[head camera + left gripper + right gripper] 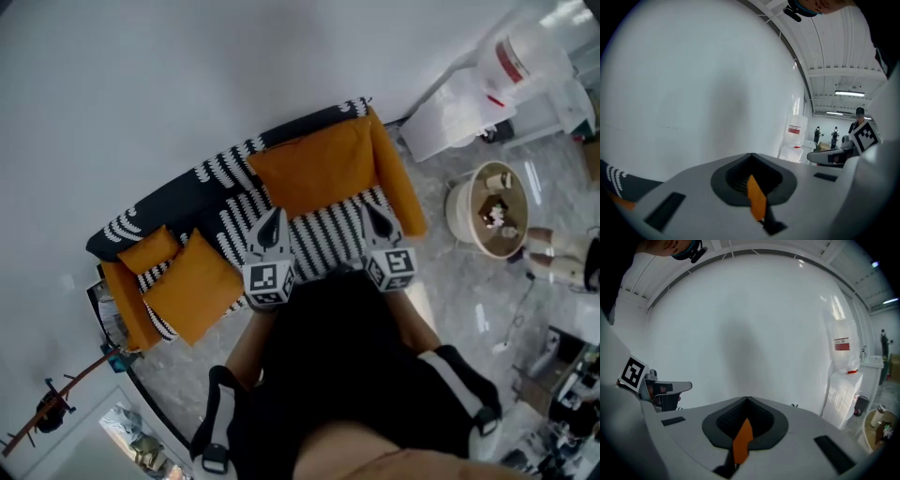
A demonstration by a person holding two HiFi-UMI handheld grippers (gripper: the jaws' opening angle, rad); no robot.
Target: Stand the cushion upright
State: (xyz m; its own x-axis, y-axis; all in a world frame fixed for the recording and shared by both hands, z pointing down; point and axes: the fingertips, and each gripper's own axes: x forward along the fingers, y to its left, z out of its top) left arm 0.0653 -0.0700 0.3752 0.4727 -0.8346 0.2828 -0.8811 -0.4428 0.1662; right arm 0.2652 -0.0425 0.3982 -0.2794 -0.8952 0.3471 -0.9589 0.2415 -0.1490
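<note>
**1. Gripper state.** I read my left gripper (273, 220) as fully closed. In the left gripper view its jaws meet at the tip with nothing between them. My right gripper (376, 216) is likewise closed and empty in the right gripper view. Both gripper views look at the plain white wall (141, 84), and neither gripper touches a cushion.

**2. Task object.** The large orange rectangular fabric cushion (314, 167) sits on the right half of the black-and-white striped sofa (328, 239). Its back leans against the backrest, and it is just beside the orange right armrest (398, 183).

**3. Progress.** I judge this cushion to be standing already: it appears to rest on its lower edge, propped by the backrest, with no gripper supporting it.

**4. Remaining.**
- A second orange square cushion (192, 286) lies at the left end of the sofa, next to a smaller orange cushion (150, 248).
- From the steep head view I cannot tell whether the square cushion stands or lies aslant.
- If it belongs to the task, it is probably the next item.
- Otherwise I see only a check that the large cushion holds its lean.
</note>
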